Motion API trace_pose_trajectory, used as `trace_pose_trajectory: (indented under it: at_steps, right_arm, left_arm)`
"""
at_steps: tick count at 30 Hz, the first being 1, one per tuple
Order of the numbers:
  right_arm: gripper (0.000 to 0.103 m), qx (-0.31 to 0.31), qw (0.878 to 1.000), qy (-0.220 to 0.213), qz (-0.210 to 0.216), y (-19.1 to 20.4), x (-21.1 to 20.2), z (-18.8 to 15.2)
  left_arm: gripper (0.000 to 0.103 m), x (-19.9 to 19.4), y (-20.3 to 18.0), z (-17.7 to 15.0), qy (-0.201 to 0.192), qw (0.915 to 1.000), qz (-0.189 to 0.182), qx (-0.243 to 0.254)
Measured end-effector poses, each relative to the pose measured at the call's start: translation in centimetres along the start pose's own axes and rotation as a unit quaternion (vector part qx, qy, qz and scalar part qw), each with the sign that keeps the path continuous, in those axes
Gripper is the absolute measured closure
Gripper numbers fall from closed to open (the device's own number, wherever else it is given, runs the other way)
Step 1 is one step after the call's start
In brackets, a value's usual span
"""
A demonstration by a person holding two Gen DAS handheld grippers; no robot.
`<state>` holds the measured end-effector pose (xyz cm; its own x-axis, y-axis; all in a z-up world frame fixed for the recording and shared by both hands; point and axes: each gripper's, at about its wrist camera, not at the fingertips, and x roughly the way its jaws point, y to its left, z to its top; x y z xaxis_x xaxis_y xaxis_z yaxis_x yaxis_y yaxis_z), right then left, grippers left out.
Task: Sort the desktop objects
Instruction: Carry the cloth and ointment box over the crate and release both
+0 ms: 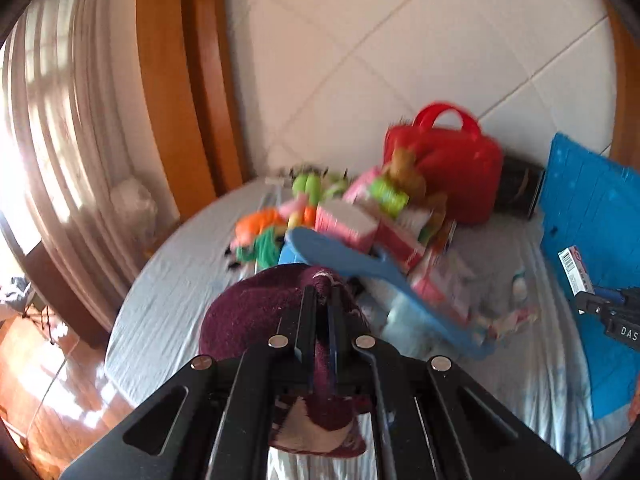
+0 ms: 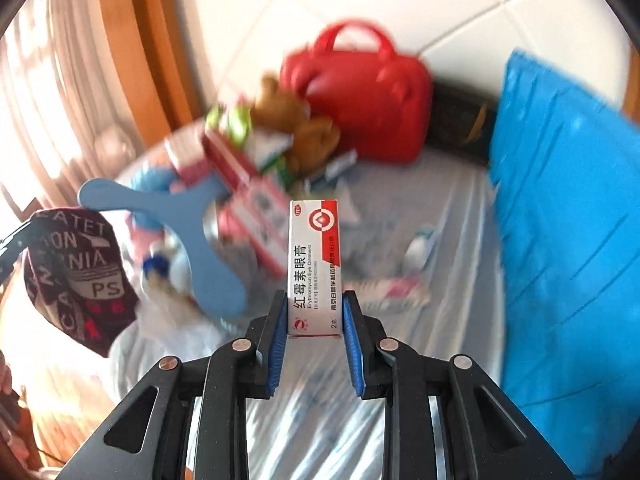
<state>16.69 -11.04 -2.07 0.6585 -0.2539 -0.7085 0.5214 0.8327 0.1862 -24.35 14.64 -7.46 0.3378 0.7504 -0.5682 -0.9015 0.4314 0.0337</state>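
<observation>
Left tongs: clenched on the maroon knit hat, whose fabric is pinched between the two fingers and hangs down under them, clear of the table.
Right tongs: grasping the white and red ointment box by its lower end; the blue pads press its two long sides and the box stands upright out of them, lifted off the table.
Maroon knit hat, seen from the right wrist view: at the left edge, hanging in the air with white lettering on it.
Ointment box, seen from the left wrist view: small, at the far right edge, in front of the blue folder.
Table: covered with a pale blue wrinkled cloth.
Pile on the table: a blue plastic paddle lying across pink and red boxes, with a brown teddy bear and green and orange toys behind; details are blurred.
Red plastic case: at the back by the white tiled wall, handle up, just behind the teddy bear.
Blue folder: stands at the right side of the table.
Curtain: at the left, sunlit.
</observation>
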Motion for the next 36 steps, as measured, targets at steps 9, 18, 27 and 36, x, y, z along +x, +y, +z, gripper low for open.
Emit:
trace_pose_trajectory:
  at_steps: [9, 18, 27, 36]
  right_arm:
    - [0.077, 0.024, 0.993, -0.105, -0.039, -4.9, -7.8, 3.9]
    - [0.077, 0.066, 0.973, -0.178, -0.131, -11.8, -18.6, 4.4]
    - [0.077, 0.09, 0.963, -0.145, -0.21, -22.2, -22.9, 3.7]
    - [0.077, 0.133, 0.971, -0.049, -0.192, -32.7, -18.7, 3.4]
  left_arm:
    - [0.098, -3.6, -5.7, 8.3, -0.11, 0.9913, -0.066, 0.029]
    - [0.098, -7.4, -17.9, 14.8, -0.152, 0.9613, -0.219, 0.072]
    - [0.098, -10.6, -33.0, 19.3, -0.127, 0.9248, -0.341, 0.11]
    - [0.098, -4.5, -48.6, 15.1, 0.036, 0.9155, -0.328, 0.23]
